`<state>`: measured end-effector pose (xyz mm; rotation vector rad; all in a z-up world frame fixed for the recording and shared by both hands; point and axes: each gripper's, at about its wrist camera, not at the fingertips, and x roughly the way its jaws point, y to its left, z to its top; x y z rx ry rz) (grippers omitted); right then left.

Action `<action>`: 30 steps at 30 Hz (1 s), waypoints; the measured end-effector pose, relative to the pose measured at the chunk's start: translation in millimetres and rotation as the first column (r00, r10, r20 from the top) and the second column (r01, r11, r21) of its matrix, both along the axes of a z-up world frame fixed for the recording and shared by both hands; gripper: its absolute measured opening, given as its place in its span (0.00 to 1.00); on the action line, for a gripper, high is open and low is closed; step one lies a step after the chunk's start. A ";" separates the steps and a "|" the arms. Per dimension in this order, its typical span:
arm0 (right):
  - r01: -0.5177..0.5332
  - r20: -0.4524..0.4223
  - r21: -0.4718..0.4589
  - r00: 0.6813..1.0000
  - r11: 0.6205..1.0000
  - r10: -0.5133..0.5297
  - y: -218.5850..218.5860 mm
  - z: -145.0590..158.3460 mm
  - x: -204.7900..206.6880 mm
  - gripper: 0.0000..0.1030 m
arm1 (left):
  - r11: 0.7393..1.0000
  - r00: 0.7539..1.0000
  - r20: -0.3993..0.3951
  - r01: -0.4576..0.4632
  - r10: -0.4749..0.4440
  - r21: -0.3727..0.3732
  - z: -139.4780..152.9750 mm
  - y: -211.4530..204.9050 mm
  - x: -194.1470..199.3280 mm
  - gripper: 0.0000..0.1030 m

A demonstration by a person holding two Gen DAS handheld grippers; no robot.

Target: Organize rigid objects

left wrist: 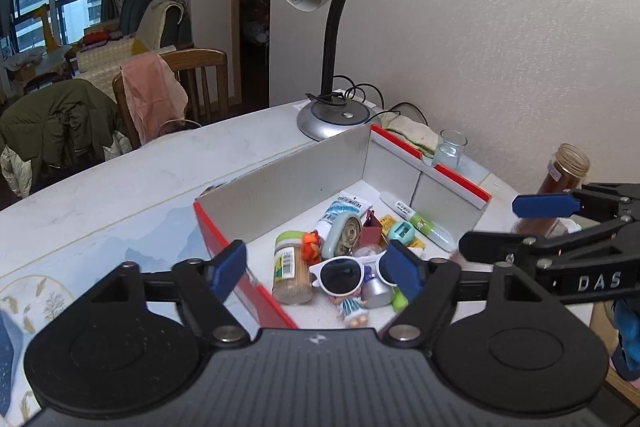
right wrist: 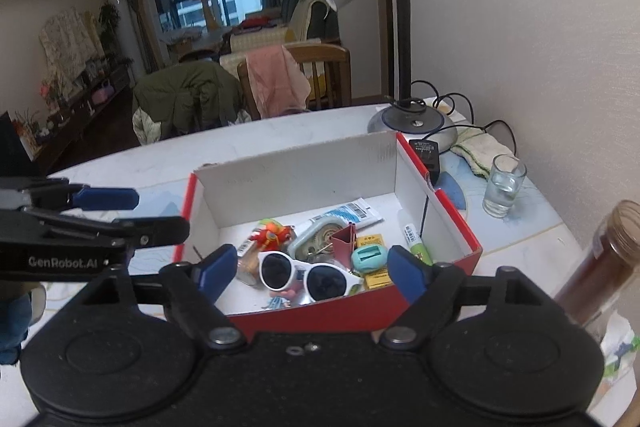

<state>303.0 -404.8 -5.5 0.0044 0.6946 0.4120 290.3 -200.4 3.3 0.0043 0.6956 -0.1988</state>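
Note:
A red cardboard box (left wrist: 224, 235) (right wrist: 460, 223) with white inner walls sits on the table. Inside lie white sunglasses (left wrist: 346, 273) (right wrist: 304, 273), a toothpick jar (left wrist: 290, 273), a white tube (left wrist: 340, 213) (right wrist: 352, 213), an orange toy (right wrist: 272, 233), a teal sharpener (right wrist: 370, 257), a green glue stick (left wrist: 426, 225) (right wrist: 416, 241) and other small items. My left gripper (left wrist: 316, 267) is open and empty above the box's near left side. My right gripper (right wrist: 308, 269) is open and empty above the near edge. Each gripper shows at the side of the other's view.
A silver desk lamp (left wrist: 332, 115) (right wrist: 412, 123) stands behind the box by the wall. A glass of water (left wrist: 450, 149) (right wrist: 502, 187), a brown jar (left wrist: 560, 179) (right wrist: 600, 267), a cloth (right wrist: 480, 147) and a black adapter (right wrist: 426, 151) are to the right. Chairs stand beyond the table.

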 end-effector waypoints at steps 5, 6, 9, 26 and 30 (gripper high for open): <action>0.013 0.023 0.029 1.000 0.999 -0.014 -0.4 6.2 -16.8 0.88 | 1.000 1.000 0.006 -0.008 0.008 -0.028 4.3 9.0 -19.9 0.80; 0.009 0.023 0.037 1.000 0.999 -0.010 -0.2 6.9 -18.6 0.89 | 0.999 1.000 0.004 -0.009 0.010 -0.033 4.8 10.5 -22.7 0.84; 0.014 0.036 0.047 0.999 0.999 -0.016 0.2 9.1 -28.3 0.96 | 0.999 1.000 0.009 -0.019 0.019 -0.041 7.1 14.7 -32.0 0.85; 0.038 0.074 0.094 0.996 0.995 -0.045 -5.8 21.5 -68.3 1.00 | 0.996 0.999 0.037 -0.022 0.026 -0.088 11.4 14.1 -64.8 1.00; 0.043 0.067 0.104 0.997 0.994 -0.050 -8.3 21.6 -72.6 1.00 | 0.996 0.998 0.051 -0.015 0.020 -0.085 13.5 11.4 -72.3 1.00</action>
